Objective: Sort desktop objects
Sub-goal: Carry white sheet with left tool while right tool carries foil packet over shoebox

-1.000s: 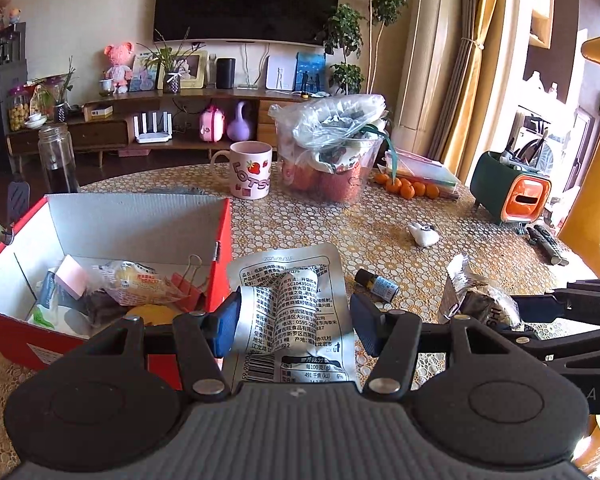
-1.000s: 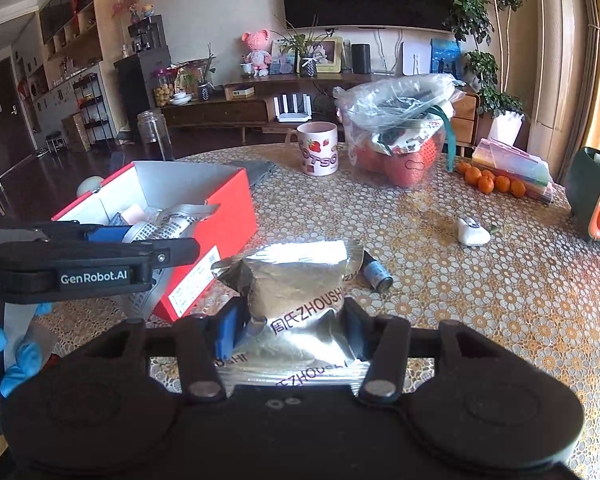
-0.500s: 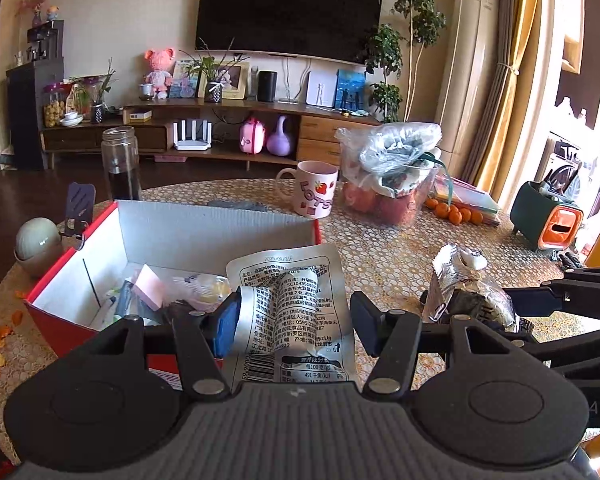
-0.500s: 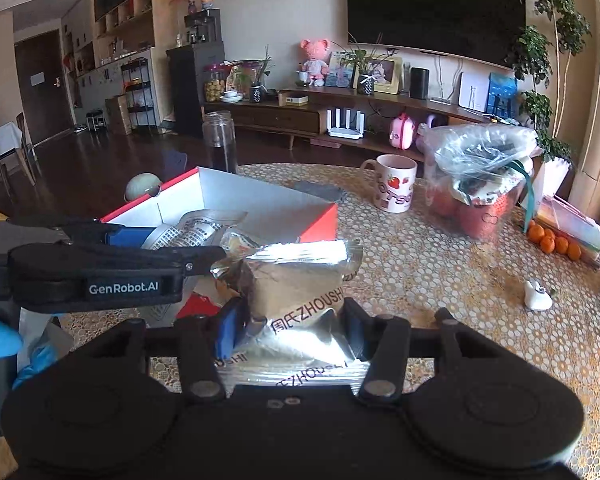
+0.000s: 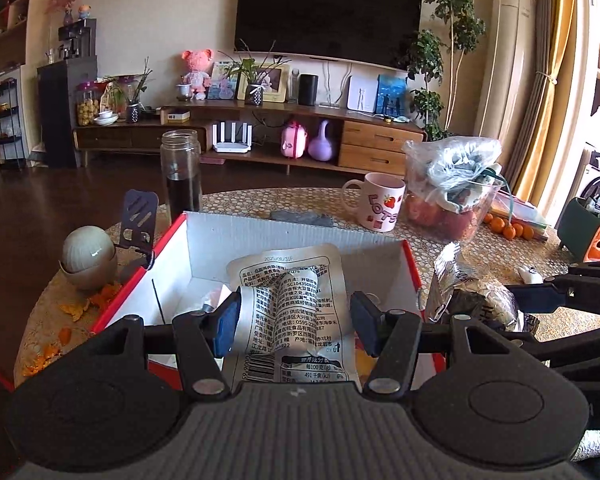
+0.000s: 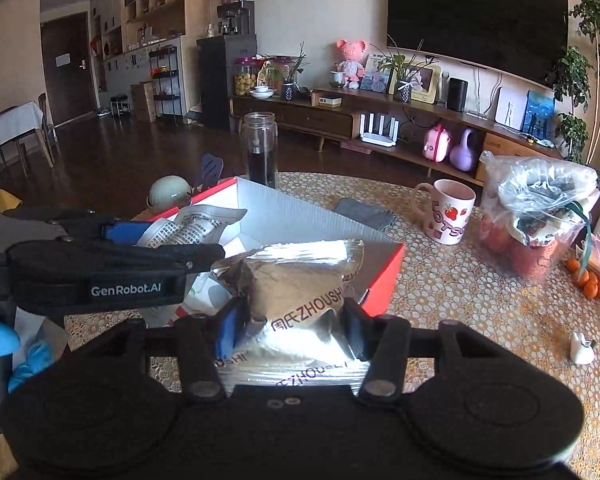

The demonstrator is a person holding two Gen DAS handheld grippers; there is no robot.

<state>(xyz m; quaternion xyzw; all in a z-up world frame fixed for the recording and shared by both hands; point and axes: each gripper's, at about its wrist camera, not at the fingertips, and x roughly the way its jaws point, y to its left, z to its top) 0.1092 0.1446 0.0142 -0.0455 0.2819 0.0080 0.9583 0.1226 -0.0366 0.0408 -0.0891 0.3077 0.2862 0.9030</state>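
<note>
Surface (image 6: 480, 300), round and patterned, carries everything; at its ten o'clock side sits the open red box (image 5: 300, 240), white inside and partly filled, its far wall and red rims standing up all round. Behind the box, at twelve, a glass jar (image 5: 181, 172) stands close to the wall; a mug (image 6: 448, 212) and a fruit bag (image 6: 540, 216) sit at two, well apart from it. The left gripper (image 5: 294, 320) has its jaws clenched on a white printed packet (image 5: 296, 304), which hangs over the box interior. The right gripper (image 6: 292, 326) grips a silver foil pouch (image 6: 300, 280) above the box's near right corner. The step in hand looks like delivery of both snacks into the box. Next, each needs lowering past the rim and letting go, the pouch carried a little further toward eleven first. Open room lies inside the box's far half; the two grippers sit close side by side, so one going first seems safer.
</note>
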